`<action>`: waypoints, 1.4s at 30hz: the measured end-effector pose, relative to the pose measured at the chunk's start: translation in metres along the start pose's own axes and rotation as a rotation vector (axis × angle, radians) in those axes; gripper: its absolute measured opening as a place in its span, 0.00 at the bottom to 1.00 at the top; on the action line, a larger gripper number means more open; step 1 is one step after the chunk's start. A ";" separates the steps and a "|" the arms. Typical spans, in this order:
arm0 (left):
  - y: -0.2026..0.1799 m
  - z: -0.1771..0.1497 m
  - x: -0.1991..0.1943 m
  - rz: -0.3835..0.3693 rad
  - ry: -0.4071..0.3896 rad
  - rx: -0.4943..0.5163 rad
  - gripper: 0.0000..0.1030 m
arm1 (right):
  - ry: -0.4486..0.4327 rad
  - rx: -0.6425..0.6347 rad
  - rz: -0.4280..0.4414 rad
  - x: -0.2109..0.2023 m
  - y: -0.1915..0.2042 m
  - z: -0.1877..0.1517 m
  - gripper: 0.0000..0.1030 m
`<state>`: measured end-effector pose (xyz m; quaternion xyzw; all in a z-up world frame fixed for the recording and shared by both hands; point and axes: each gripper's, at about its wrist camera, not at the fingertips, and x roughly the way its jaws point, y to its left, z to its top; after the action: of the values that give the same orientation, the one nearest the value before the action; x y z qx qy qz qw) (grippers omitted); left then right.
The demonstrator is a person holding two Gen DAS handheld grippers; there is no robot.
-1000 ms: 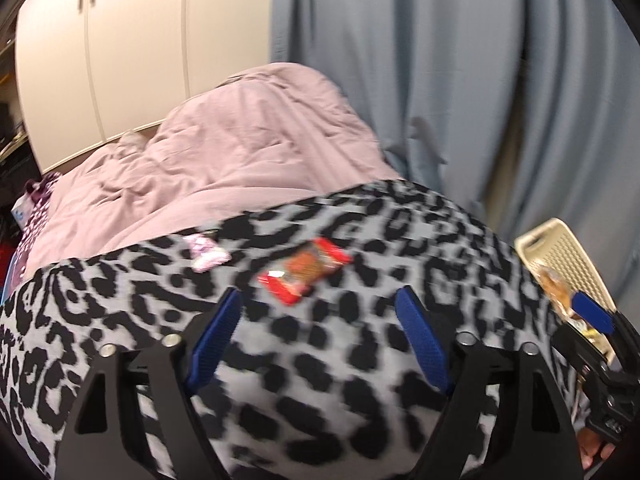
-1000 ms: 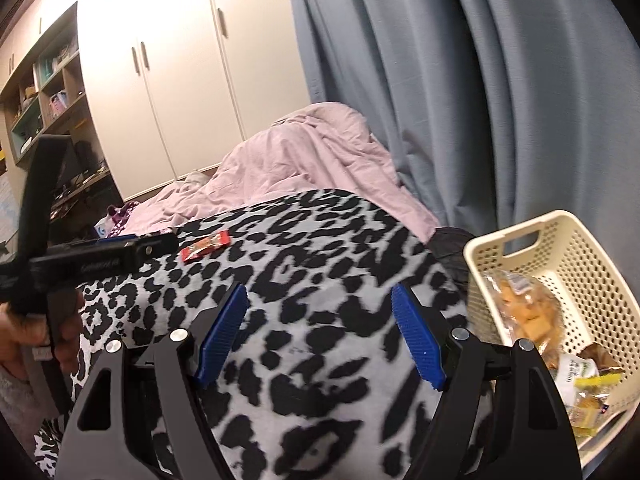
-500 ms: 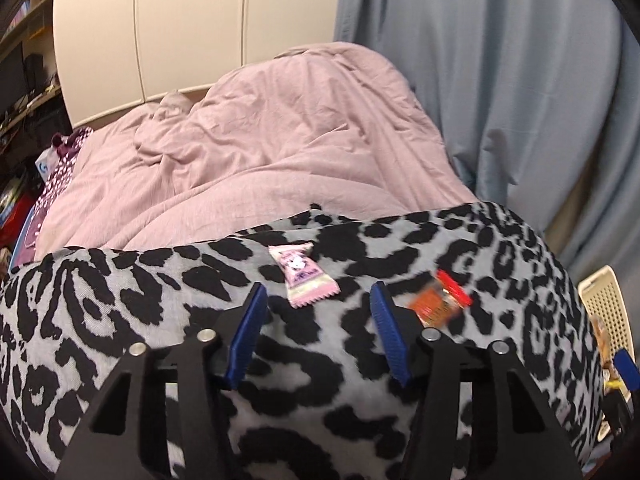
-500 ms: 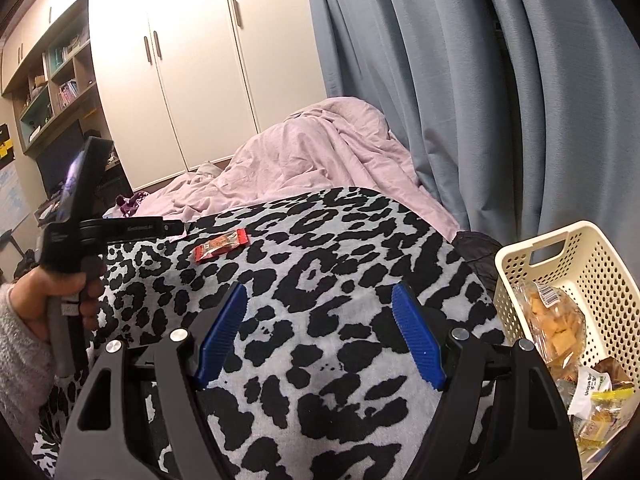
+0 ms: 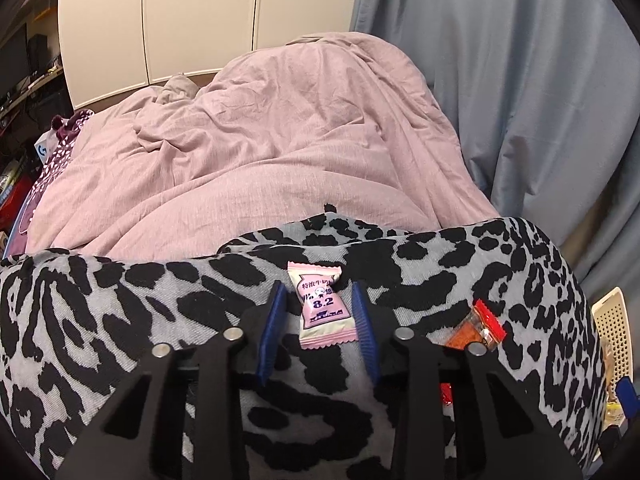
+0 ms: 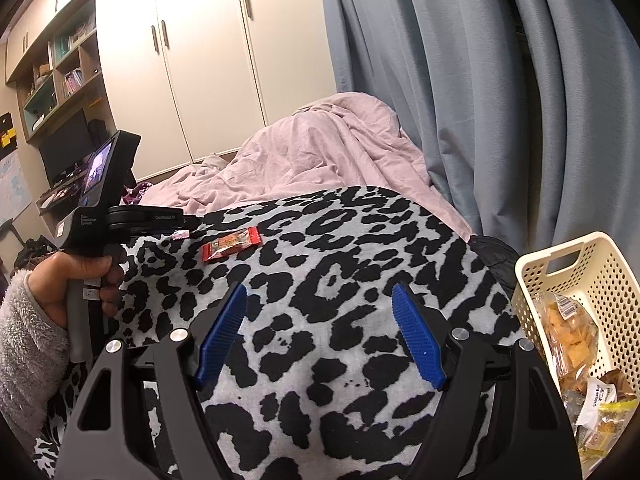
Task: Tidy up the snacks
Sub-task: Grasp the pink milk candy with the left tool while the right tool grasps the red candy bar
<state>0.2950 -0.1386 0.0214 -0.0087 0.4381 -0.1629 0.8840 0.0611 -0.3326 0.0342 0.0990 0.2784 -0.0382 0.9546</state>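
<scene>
A pink candy wrapper (image 5: pixel 322 306) marked 8.2 lies on the leopard-print blanket (image 5: pixel 120 320). My left gripper (image 5: pixel 318 292) has its blue jaws on either side of the candy, narrowed but with small gaps, not clamped. A red and orange snack pack (image 5: pixel 478 326) lies just right of it; it also shows in the right wrist view (image 6: pixel 231 243). My right gripper (image 6: pixel 319 294) is wide open and empty above the blanket. A cream basket (image 6: pixel 600 276) with several snack packs sits at the right.
A rumpled pink duvet (image 5: pixel 280 128) lies beyond the blanket. Grey-blue curtains (image 6: pixel 480 80) hang on the right, white wardrobe doors (image 6: pixel 208 60) stand behind. The hand holding the left gripper (image 6: pixel 76 276) is at the left.
My left gripper swung left from the red pack, moved onto the pink candy and narrowed its jaws around it. My right gripper rose slightly and stayed open.
</scene>
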 end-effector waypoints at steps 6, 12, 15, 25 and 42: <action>0.006 -0.002 -0.007 -0.010 -0.011 -0.012 0.23 | 0.026 -0.016 0.021 0.007 0.009 0.004 0.74; 0.006 -0.006 -0.034 -0.040 -0.054 0.001 0.23 | 0.115 0.001 0.111 0.027 0.021 0.015 0.74; 0.007 -0.010 -0.049 -0.058 -0.074 0.008 0.23 | 0.164 0.005 0.150 0.043 0.030 0.023 0.74; 0.017 -0.031 -0.090 -0.119 -0.123 0.027 0.23 | 0.311 0.021 0.227 0.107 0.071 0.041 0.69; 0.046 -0.050 -0.122 -0.168 -0.166 0.006 0.23 | 0.285 -0.170 0.042 0.164 0.125 0.048 0.49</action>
<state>0.2003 -0.0527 0.0774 -0.0561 0.3607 -0.2364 0.9005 0.2398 -0.2234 0.0064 0.0281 0.4111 0.0200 0.9109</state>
